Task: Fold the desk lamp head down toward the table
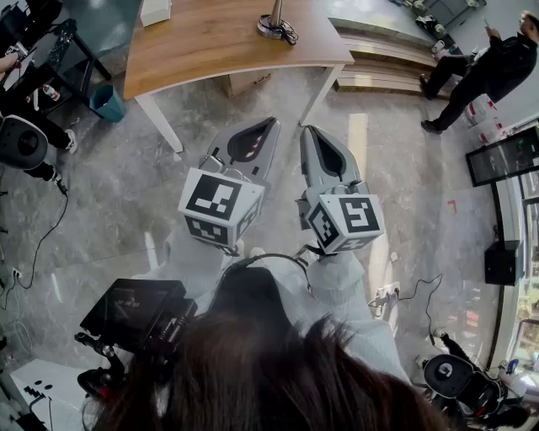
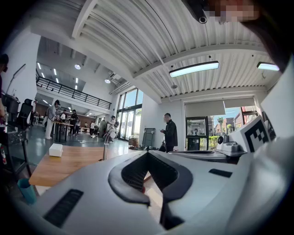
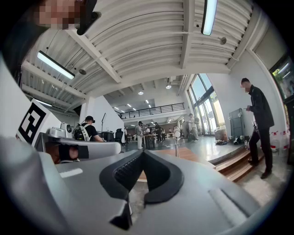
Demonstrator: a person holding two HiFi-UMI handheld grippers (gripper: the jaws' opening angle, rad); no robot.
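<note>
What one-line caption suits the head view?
Left gripper and right gripper, shut and empty, short of the table bearing the lamp.

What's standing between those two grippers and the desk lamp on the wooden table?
Nothing visible. The left gripper and right gripper, both shut and empty, hover over open floor short of the table. The desk lamp stands toward the tabletop's far side; a white box sits well off to its left.
</note>
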